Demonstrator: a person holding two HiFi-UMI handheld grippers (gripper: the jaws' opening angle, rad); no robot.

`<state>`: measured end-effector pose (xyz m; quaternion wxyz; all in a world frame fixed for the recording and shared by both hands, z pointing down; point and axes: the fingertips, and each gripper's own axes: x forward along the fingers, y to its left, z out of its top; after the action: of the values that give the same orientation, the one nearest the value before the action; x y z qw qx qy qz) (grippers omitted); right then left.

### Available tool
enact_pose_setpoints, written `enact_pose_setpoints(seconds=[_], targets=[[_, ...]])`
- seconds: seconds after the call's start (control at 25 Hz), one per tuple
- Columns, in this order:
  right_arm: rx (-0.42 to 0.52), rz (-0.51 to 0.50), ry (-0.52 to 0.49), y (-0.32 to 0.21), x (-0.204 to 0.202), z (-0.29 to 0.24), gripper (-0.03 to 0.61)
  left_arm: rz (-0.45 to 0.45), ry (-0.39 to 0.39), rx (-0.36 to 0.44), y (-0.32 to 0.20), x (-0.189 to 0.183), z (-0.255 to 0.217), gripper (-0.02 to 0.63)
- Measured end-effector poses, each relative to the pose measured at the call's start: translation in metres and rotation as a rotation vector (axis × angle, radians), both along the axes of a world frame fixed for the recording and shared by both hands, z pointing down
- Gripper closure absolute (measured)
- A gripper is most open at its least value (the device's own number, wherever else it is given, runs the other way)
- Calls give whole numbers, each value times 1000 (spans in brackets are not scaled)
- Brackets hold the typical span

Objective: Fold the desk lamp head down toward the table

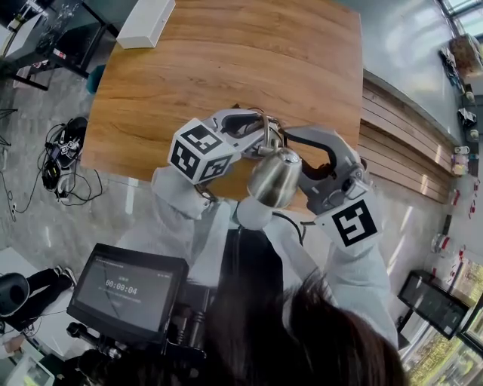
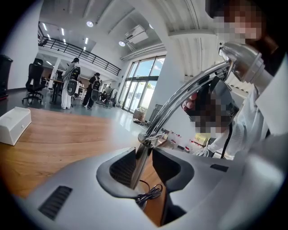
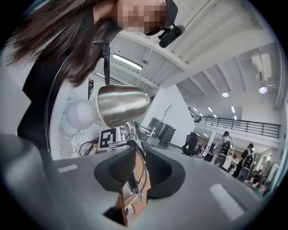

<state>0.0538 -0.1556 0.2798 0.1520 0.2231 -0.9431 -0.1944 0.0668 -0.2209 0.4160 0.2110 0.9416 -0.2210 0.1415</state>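
The desk lamp stands at the near edge of the wooden table (image 1: 226, 68), its brushed-metal head (image 1: 275, 177) raised between my two grippers. In the left gripper view the chrome arm (image 2: 189, 92) rises from between the jaws, past a joint (image 2: 147, 137), to the head (image 2: 243, 56). My left gripper (image 2: 144, 164) is open; the lower stem rests against one pad with a gap at the other. My right gripper (image 3: 135, 173) is shut on the lamp arm (image 3: 134, 148) just below the head (image 3: 121, 105). From above, the left gripper (image 1: 260, 139) and right gripper (image 1: 290, 143) meet behind the head.
A coiled black cord (image 2: 148, 195) lies by the lamp's base. A white box (image 1: 146, 22) sits at the table's far left corner. A monitor (image 1: 128, 290) hangs below the head camera, cables (image 1: 64, 162) lie on the floor, and people (image 2: 69, 85) stand far off.
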Motion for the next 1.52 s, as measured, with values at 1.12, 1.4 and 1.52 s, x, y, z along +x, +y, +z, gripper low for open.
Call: enact_pose_setpoints(seconds=[1.12,1.4,1.52], targets=[[383,-47,384,59,-7,70,495,41,-13,-46,-1,13,6,485],[482,-141,569,66,-9,112,472,64,-27,-42,-5,13,7,485],[507,-178,596,68,-10,121,471,74,-30,-31,-5,11,9,485]])
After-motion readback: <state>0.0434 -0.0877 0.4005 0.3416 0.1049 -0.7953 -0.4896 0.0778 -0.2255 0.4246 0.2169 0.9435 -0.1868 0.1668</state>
